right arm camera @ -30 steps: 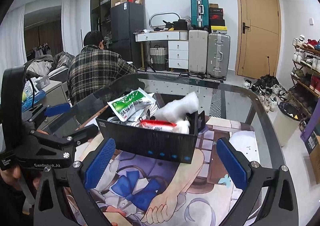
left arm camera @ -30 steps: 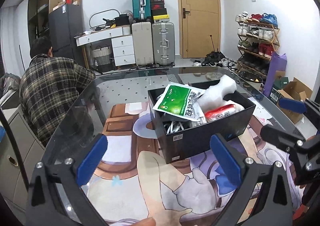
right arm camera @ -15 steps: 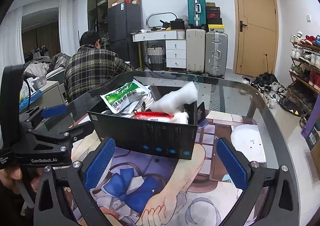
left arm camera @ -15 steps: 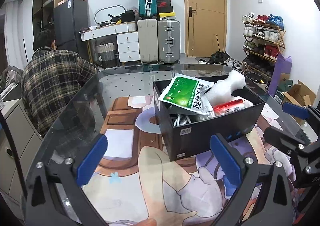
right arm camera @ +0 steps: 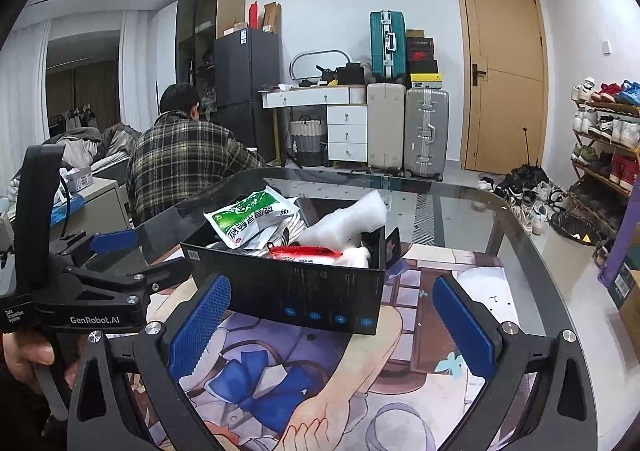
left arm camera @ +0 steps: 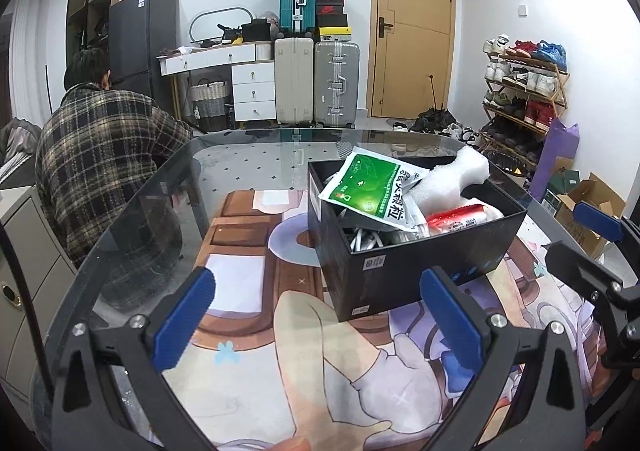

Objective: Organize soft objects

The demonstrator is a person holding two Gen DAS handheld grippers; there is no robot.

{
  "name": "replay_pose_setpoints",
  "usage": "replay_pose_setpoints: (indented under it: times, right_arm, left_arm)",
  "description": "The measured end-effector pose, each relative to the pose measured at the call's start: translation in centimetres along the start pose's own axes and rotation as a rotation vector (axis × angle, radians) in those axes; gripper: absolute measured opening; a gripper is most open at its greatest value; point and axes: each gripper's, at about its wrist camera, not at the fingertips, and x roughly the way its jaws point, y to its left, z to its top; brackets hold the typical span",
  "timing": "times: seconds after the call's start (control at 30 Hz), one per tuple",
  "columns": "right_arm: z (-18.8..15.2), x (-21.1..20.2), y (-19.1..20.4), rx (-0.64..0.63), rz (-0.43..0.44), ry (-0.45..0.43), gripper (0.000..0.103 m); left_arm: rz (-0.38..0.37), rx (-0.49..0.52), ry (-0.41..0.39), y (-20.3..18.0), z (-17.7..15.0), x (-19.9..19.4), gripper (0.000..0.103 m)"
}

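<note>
We held the left gripper (left arm camera: 316, 315) with fingers spread wide and empty over the glass surface (left arm camera: 248, 167). Ahead stood the black box (left arm camera: 404, 271), its green packet (left arm camera: 368, 187), white foam (left arm camera: 452, 179) and red packet (left arm camera: 456, 219) hiding whatever lay beneath. The right gripper (right arm camera: 332, 319) was likewise spread, empty.

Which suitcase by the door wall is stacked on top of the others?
The teal suitcase; it stands upright atop the beige suitcase, beside the silver suitcase, both on the floor.
</note>
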Motion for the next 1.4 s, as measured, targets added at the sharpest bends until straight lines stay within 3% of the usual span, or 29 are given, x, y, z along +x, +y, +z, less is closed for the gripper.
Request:
replay_pose_setpoints:
  times: [1.4]
  right_arm:
    - [-0.26,-0.68,0.42,-0.018,-0.007,-0.009,0.103]
  left_arm:
    - [0.011,-0.026,-0.026,0.42,-0.33,-0.82,0.103]
